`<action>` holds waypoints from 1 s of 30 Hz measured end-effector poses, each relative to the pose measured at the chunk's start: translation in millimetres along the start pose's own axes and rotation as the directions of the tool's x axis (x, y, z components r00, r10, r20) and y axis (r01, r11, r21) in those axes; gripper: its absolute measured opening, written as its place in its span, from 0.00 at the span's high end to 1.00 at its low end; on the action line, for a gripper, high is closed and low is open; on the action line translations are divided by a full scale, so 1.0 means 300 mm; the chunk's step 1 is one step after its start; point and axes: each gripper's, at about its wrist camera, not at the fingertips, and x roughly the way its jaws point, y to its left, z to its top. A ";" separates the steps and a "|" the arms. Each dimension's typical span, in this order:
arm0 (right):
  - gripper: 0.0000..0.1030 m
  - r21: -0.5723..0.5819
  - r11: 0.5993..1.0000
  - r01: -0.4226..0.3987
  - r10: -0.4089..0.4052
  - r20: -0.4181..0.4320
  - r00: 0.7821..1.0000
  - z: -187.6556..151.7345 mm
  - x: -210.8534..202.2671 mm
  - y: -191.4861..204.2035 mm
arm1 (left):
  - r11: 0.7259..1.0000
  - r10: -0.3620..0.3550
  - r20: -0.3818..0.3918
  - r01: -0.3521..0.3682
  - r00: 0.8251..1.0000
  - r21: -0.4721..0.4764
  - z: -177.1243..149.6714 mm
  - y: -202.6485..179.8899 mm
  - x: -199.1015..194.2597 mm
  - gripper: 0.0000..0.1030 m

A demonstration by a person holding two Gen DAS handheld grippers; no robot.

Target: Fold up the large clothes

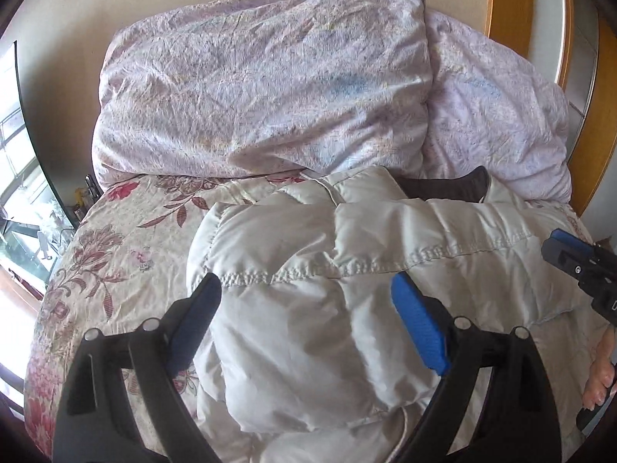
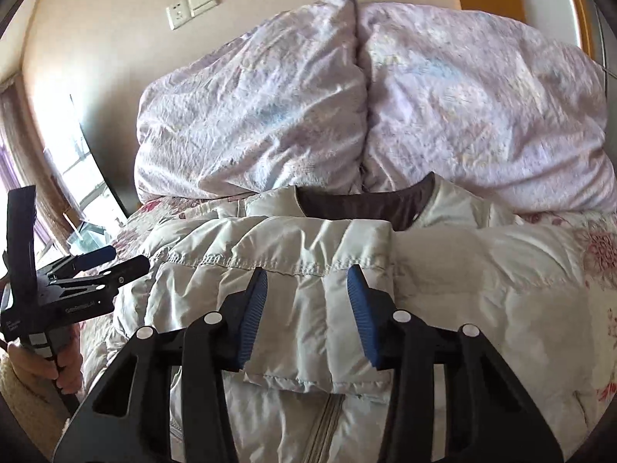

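A white puffy down jacket (image 1: 347, 270) lies on the floral bedspread, its dark brown collar lining (image 1: 443, 185) toward the pillows. A sleeve is folded across its front. It also shows in the right wrist view (image 2: 308, 270), zipper at the bottom. My left gripper (image 1: 306, 301) is open, its blue pads astride a puffed fold of the jacket's left side. My right gripper (image 2: 306, 281) is open, hovering over the folded sleeve end. Each gripper shows at the edge of the other's view: the right one (image 1: 555, 247), the left one (image 2: 123, 258).
Two large lilac crumpled pillows (image 1: 262, 85) (image 2: 482, 108) lean against the wall behind the jacket. The floral bedspread (image 1: 115, 250) spreads to the left. A window and a glass table (image 1: 23, 200) stand far left. A wooden headboard (image 1: 509, 4) is at the right.
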 end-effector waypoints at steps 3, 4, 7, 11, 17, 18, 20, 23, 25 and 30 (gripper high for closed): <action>0.57 -0.065 0.997 0.048 -0.052 -0.054 0.997 -0.027 0.084 0.007 | 0.999 0.016 0.007 -0.016 1.000 0.049 -0.016 -0.027 0.047 0.13; 0.58 -0.074 0.995 0.073 -0.080 -0.099 0.992 -0.046 0.127 -0.005 | 0.997 0.023 -0.004 -0.023 1.000 0.069 -0.023 -0.038 0.067 0.13; 0.61 -0.044 0.995 0.091 -0.097 -0.170 0.981 -0.090 0.200 -0.055 | 0.995 0.033 -0.050 -0.029 0.998 0.092 -0.048 -0.053 0.142 0.13; 0.62 0.026 0.998 0.056 -0.050 -0.209 0.977 -0.104 0.236 -0.099 | 0.996 0.026 -0.074 -0.019 0.997 0.089 -0.071 -0.051 0.196 0.12; 0.61 0.061 0.998 0.035 -0.019 -0.244 0.969 -0.091 0.224 -0.117 | 0.997 0.029 -0.123 -0.020 0.992 0.073 -0.068 -0.043 0.218 0.10; 0.59 0.088 0.996 0.022 0.002 -0.259 0.966 -0.084 0.199 -0.129 | 0.998 0.005 -0.130 0.002 0.992 0.056 -0.068 -0.035 0.194 0.12; 0.50 0.163 0.986 -0.039 0.081 -0.256 0.963 -0.073 0.113 -0.173 | 0.995 -0.092 -0.120 0.095 0.988 0.019 -0.076 -0.008 0.113 0.12; 0.21 0.240 0.966 -0.090 0.138 -0.191 0.972 -0.096 -0.077 -0.267 | 0.980 -0.200 -0.096 0.199 0.975 -0.013 -0.113 0.084 -0.017 0.11; 0.18 0.279 0.955 -0.099 0.152 -0.177 0.972 -0.134 -0.190 -0.344 | 0.965 -0.260 -0.090 0.258 0.961 -0.035 -0.152 0.164 -0.087 0.11; 0.17 0.412 0.911 0.004 0.087 -0.202 0.976 -0.308 -0.436 -0.579 | 0.948 -0.309 -0.113 0.295 0.944 -0.120 -0.275 0.364 -0.177 0.11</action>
